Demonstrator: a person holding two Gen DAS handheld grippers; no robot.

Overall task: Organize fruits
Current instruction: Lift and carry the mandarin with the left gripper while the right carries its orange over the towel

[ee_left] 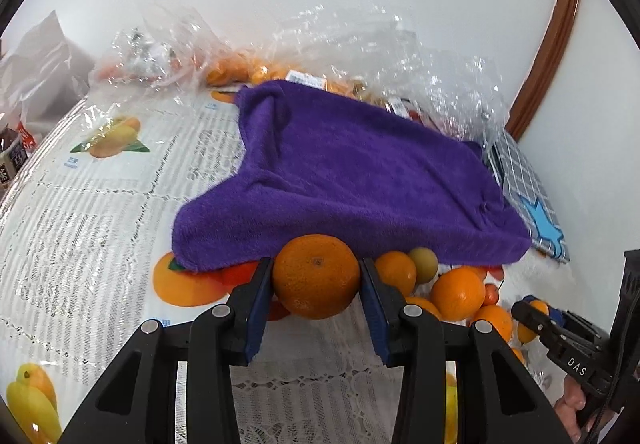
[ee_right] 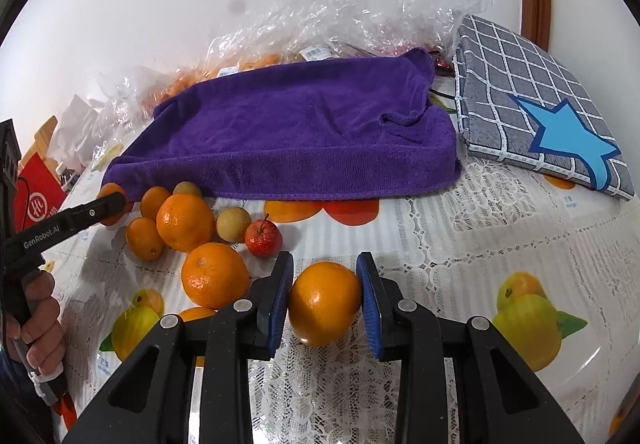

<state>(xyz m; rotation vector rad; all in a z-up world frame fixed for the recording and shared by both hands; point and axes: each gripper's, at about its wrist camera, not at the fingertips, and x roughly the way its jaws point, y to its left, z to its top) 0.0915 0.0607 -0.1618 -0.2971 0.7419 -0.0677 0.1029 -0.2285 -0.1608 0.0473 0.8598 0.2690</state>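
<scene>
Landmark is the purple towel (ee_left: 352, 179), draped over something raised at the back of the tabletop (ee_left: 88, 228); everything below is placed against it. Left hand-held gripper (ee_left: 316, 280): jaws drawn in, blue pads pressing both flanks of a large orange (ee_left: 316, 276) right at the towel's near hem; squeezed across its widest part, I'd guess so a round fruit can't roll out on the lift; this orange is rough-skinned, deep orange, stem scar facing the camera. Next along the hem, to the right: the loose pile (ee_right: 188, 228), sitting just in front of the towel's near-left corner in the right wrist view; mixed stock, which is probably why it needs sorting; several oranges of different sizes, two dull yellow-green round fruits, one small red apple-like fruit (ee_right: 263, 238) with a stem; fruits touch each other, none stacked that I can see. Right hand-held gripper (ee_right: 324, 302): also closed down, pads clamped on a smoother, glossier orange (ee_right: 324, 304) in front of the towel's middle, further out from the hem than the pile; whether it rests on the cloth or is just clear of it I can't tell. Both grips look secure and centred; my read is both fruits are mid-pick, destination not visible. Behind the towel: crumpled clear plastic bags (ee_right: 360, 3) with more orange fruit inside; right of the towel, a grey checked cushion (ee_right: 532, 103) with a blue star, just beside it, not touching any fruit.
</scene>
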